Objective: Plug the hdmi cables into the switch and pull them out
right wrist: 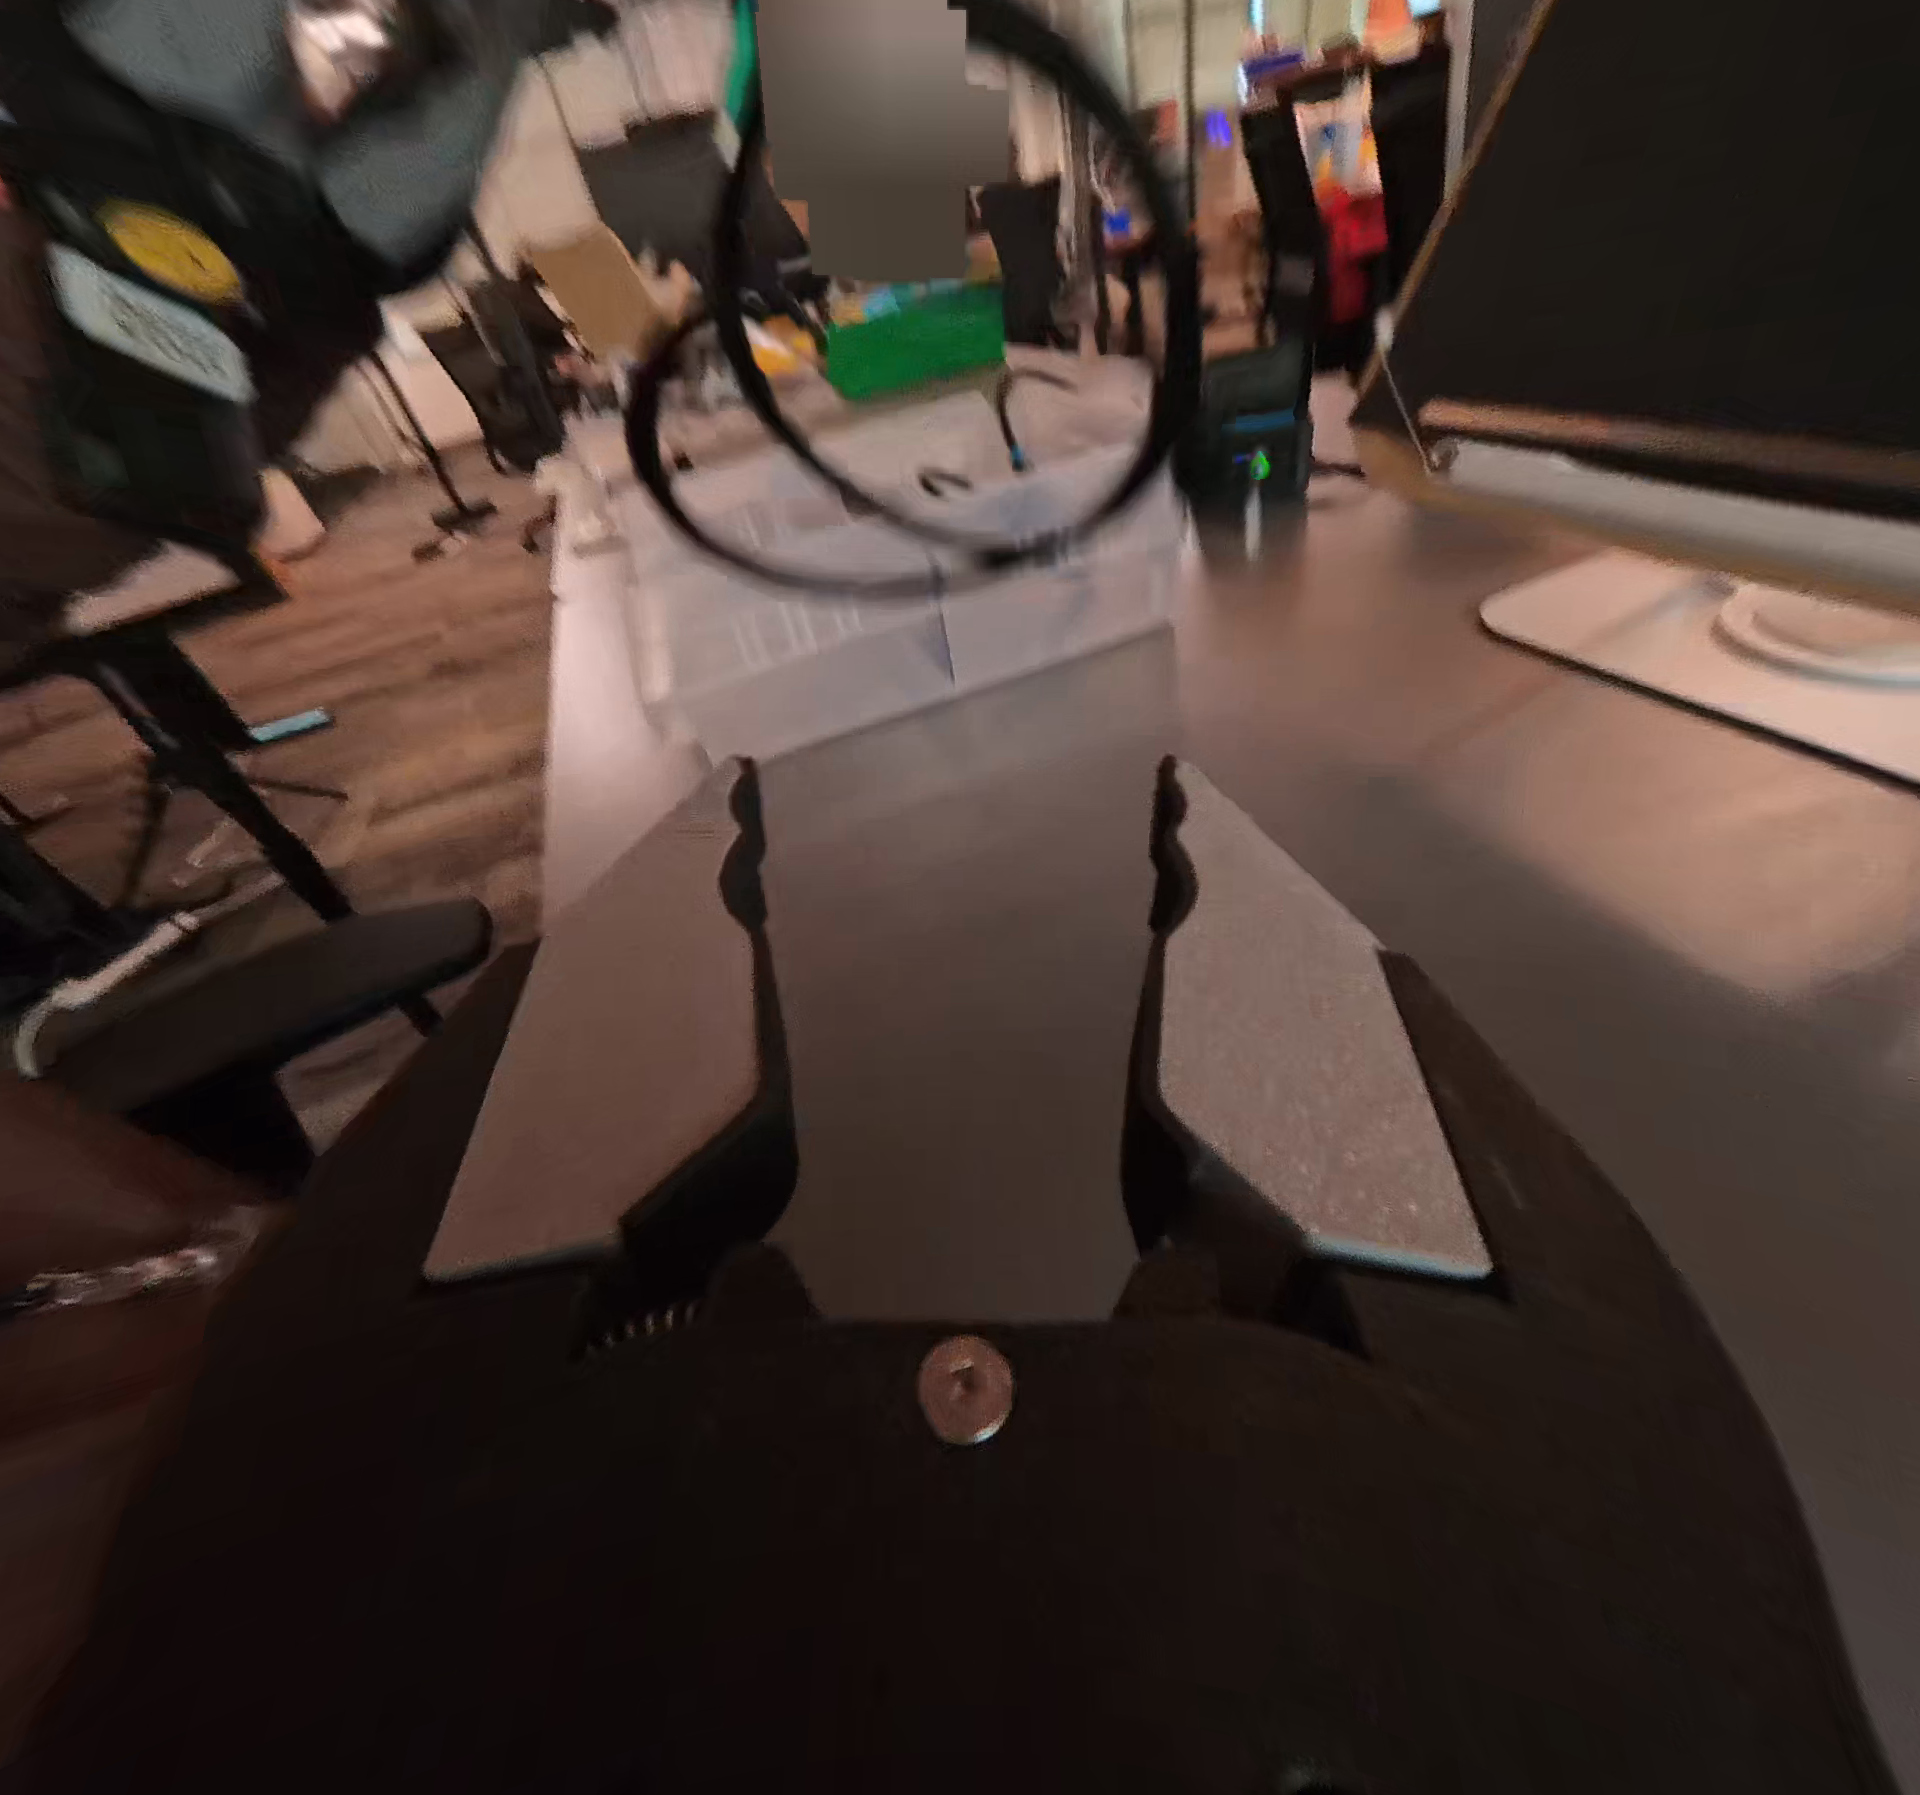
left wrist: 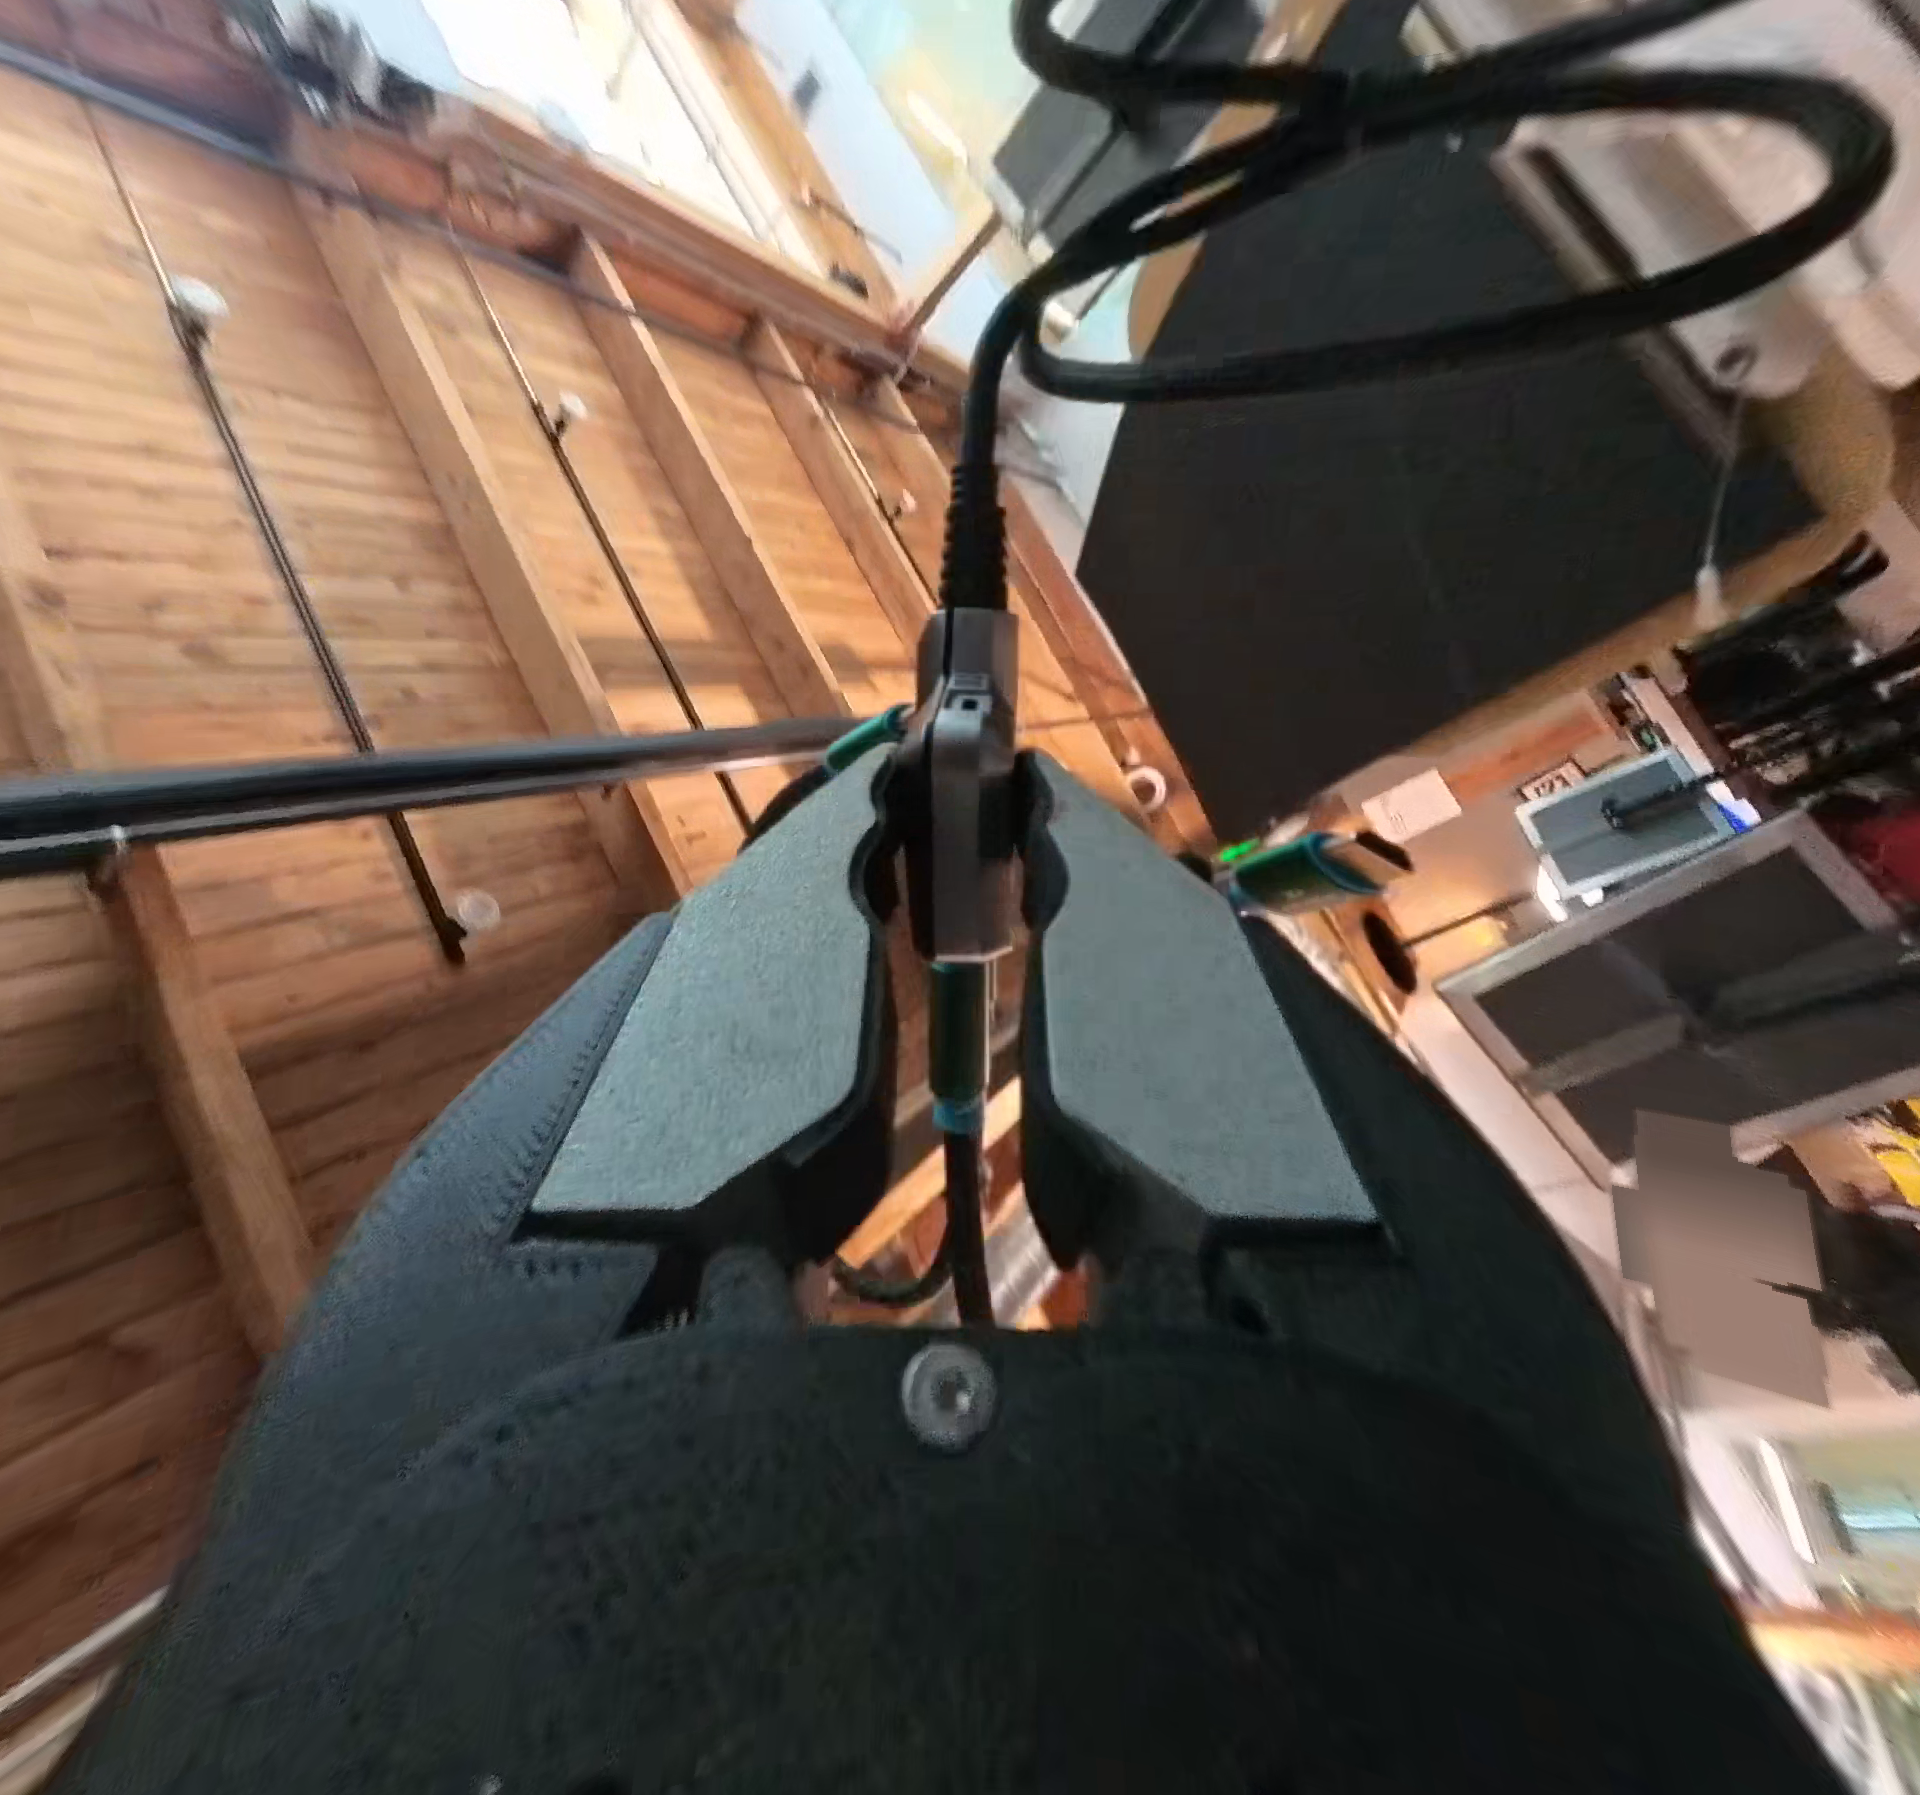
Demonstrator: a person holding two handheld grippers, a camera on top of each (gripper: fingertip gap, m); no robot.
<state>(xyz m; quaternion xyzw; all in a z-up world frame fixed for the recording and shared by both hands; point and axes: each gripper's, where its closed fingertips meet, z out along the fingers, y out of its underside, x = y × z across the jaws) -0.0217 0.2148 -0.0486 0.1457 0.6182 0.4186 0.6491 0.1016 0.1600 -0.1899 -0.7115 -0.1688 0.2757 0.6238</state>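
Black gripper housing fills the lower half of both wrist views. Left gripper (left wrist: pixel 958 815): jaws narrow, both pads pressed on the flat sides of a small grey metal switch (left wrist: pixel 961 758), held up in the air and tilted toward the wooden ceiling (left wrist: pixel 312 498). A thick black braided cable (left wrist: pixel 1455 218) leaves the far end of the switch through a ribbed strain relief and hangs in large loops; a second lead with a green-banded plug (left wrist: pixel 956 1039) runs back from its near end between the fingers. One loose green-sleeved plug (left wrist: pixel 1314 872) dangles just right of the left fingers, unplugged. Right gripper (right wrist: pixel 956 862): jaws wide apart with nothing between them, hovering over the grey table (right wrist: pixel 1351 810), well apart from the cable loops (right wrist: pixel 935 540) seen farther off; a monitor stand (right wrist: pixel 1714 633) is at the right. Handling judgement: switch body looks light, rigid and smooth-sided, so it may slip or twist under pull. Braided cable is stiff and springy; its loops will tug on the switch. Best hold for the right side is the rigid green plug shell, across its flat faces, not the cable or the strain relief. Pull straight along the port axis; sideways load risks the connector.
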